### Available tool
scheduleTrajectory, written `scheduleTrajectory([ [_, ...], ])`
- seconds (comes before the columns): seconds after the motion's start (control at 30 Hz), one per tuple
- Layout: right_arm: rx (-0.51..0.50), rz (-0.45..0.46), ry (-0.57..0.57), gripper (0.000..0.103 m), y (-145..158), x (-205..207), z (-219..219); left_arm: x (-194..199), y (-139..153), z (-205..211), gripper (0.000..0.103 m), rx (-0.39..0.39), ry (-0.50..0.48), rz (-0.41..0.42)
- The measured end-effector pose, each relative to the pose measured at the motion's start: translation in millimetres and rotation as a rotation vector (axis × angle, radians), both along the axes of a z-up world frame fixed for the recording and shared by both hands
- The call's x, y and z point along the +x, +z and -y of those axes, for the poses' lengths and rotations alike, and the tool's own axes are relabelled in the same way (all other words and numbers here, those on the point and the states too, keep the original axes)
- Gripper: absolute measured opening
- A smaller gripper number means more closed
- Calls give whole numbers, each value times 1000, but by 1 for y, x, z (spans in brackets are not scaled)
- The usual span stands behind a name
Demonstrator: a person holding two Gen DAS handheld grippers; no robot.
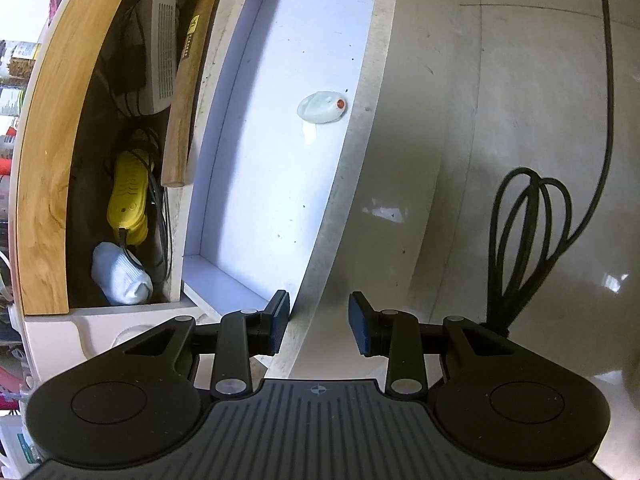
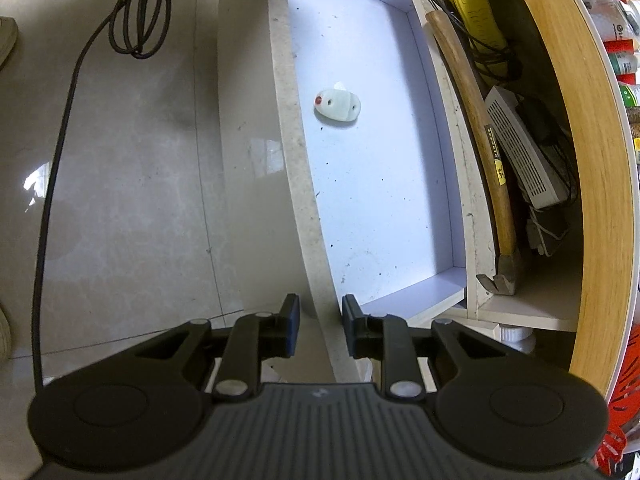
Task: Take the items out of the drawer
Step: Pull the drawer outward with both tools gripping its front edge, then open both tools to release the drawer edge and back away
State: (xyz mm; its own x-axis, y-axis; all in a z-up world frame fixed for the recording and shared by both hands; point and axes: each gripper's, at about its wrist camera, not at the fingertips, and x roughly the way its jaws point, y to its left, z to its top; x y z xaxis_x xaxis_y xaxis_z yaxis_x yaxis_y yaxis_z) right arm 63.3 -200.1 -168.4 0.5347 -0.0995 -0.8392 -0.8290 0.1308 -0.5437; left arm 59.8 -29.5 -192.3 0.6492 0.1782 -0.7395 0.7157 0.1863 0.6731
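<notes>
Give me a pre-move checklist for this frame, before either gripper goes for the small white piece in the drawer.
1. Pulled-out white drawer open: ok.
2. Small white plastic piece with a red dot unobstructed, alone on the drawer floor near the front wall: ok.
3. Left gripper open, holding nothing: ok.
4. Right gripper open, holding nothing: ok.
5. Both grippers straddle the drawer's speckled front edge, not yet over the piece: not ok.
6. Whether the piece is loose or fixed to the drawer: cannot tell.
</notes>
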Motion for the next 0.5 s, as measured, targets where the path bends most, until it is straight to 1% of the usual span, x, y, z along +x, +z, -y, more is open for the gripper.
scheduleTrajectory([
  [0.17,12,-5,-12,25,2,2,1,1,1,1,32,-6,3,-3],
  [0.43,23,-9,-27,25,3,3,1,1,-3,4,32,10,-18,2],
  [0.5,22,-10,-29,27,2,3,0,1,-3,4,33,11,-17,2],
])
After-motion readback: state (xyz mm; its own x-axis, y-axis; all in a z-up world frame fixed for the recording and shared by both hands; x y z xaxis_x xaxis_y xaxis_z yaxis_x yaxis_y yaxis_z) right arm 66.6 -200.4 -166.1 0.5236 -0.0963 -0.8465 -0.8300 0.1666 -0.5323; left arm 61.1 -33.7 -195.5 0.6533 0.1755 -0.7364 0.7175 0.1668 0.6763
